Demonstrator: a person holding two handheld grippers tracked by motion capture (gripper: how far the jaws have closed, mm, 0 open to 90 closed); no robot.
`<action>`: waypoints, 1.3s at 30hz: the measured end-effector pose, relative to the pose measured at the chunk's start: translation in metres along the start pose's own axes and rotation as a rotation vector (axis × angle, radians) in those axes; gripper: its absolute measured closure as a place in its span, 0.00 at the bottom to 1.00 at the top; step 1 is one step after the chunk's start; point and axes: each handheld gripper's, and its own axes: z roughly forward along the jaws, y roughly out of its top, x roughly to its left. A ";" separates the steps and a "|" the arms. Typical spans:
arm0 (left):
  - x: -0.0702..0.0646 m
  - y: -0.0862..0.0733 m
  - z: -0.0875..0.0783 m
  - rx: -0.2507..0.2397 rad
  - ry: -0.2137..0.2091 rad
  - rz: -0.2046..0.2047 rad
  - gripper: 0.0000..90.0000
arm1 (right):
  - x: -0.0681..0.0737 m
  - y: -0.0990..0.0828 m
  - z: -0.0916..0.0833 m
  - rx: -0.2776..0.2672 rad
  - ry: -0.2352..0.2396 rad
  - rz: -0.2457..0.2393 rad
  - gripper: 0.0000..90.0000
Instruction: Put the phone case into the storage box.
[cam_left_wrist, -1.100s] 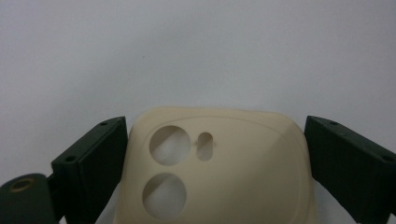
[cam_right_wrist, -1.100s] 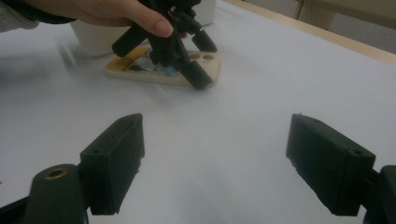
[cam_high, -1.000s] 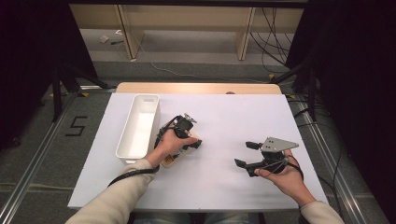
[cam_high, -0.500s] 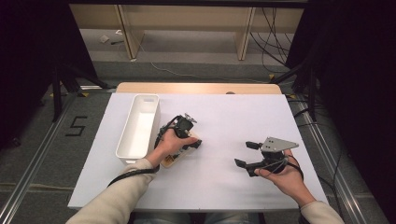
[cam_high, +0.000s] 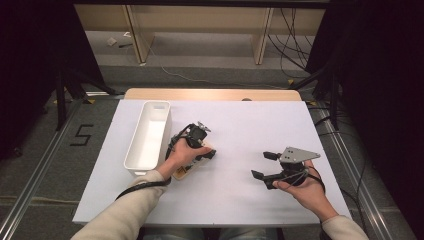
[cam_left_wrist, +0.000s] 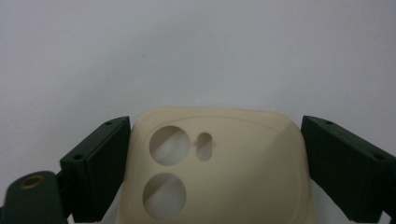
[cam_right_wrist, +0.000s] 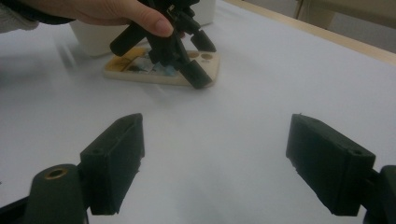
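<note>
We wear cream long sleeves (cam_high: 120, 212). Our left gripper (cam_left_wrist: 212, 161) and right gripper (cam_right_wrist: 215, 161) have blocky black jaws with small screw holes, a brass-ringed hole, a black cable and a grey three-cornered plate (cam_high: 296, 154).

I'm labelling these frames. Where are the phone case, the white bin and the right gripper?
phone case (cam_left_wrist: 243, 158), left gripper view, its back.
white bin (cam_high: 131, 161), high view, left rim.
right gripper (cam_high: 264, 165), high view, between fingertips.

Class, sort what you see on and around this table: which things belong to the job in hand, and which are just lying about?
In the job:
- left gripper, jaws just closing around the case
- cream phone case, flat on the white table

Lying about:
- white bin
- right gripper, open, nothing in it
- cables on the floor
</note>
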 end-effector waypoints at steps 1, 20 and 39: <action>0.000 0.000 0.000 0.001 0.000 -0.001 0.12 | 0.000 0.000 0.000 -0.002 0.002 0.001 0.23; -0.002 0.007 -0.010 -0.045 0.011 -0.011 0.13 | 0.000 0.000 0.000 -0.001 0.002 0.001 0.23; -0.006 0.027 -0.042 -0.199 0.020 -0.031 0.13 | 0.000 0.000 0.000 -0.002 0.003 0.003 0.23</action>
